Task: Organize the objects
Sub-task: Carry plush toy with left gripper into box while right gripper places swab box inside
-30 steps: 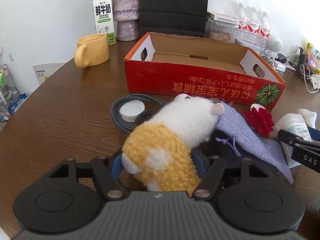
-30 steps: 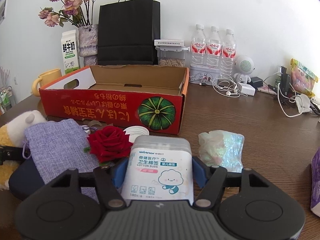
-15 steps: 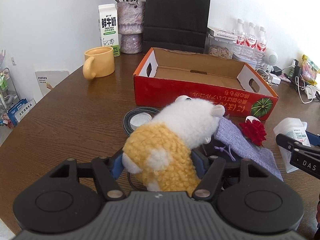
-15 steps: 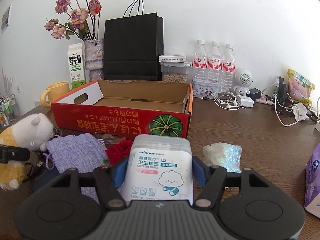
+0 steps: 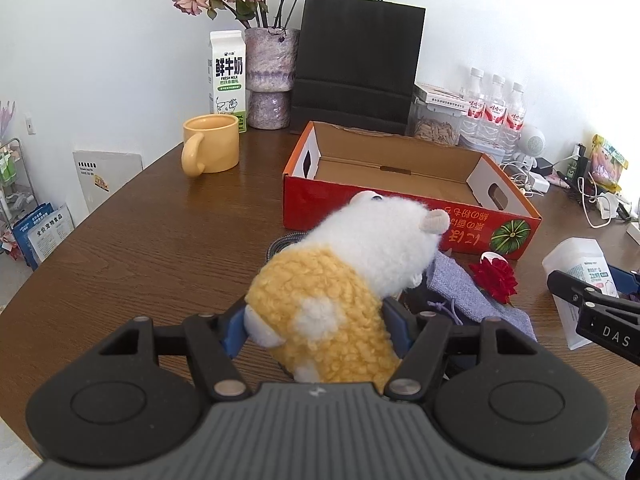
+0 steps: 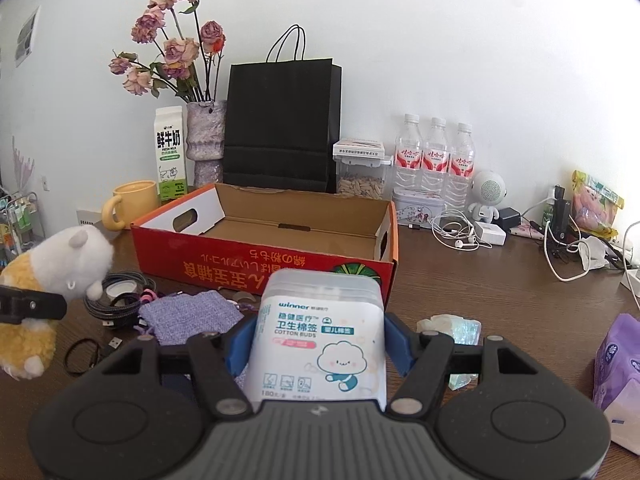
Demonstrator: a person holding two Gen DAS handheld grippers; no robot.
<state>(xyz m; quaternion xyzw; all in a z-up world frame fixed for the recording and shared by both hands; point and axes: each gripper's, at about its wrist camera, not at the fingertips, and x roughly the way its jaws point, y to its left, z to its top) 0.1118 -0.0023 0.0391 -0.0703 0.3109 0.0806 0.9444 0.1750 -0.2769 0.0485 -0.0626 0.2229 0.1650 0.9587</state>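
My left gripper (image 5: pixel 316 330) has its jaws closed on the plush toy (image 5: pixel 352 272), gripping the yellow rear while the white head points toward the red cardboard box (image 5: pixel 404 208). My right gripper (image 6: pixel 318 346) has its jaws pressed against both sides of the cotton bud box (image 6: pixel 320 336), held upright with the label facing me. Both loads are up off the wooden table (image 5: pixel 160 240).

The red cardboard box lies open near the middle of the table, its long printed wall facing me. Between me and that wall lie a purple drawstring pouch (image 6: pixel 188 316), a red rose (image 5: pixel 494 278) and a coiled braided cable (image 6: pixel 108 300). A yellow mug (image 5: pixel 210 148), milk carton (image 5: pixel 227 76), flower vase (image 5: pixel 270 76) and black paper bag (image 5: pixel 356 64) stand along the table's far edge, with three water bottles (image 6: pixel 434 160) toward the far right corner.
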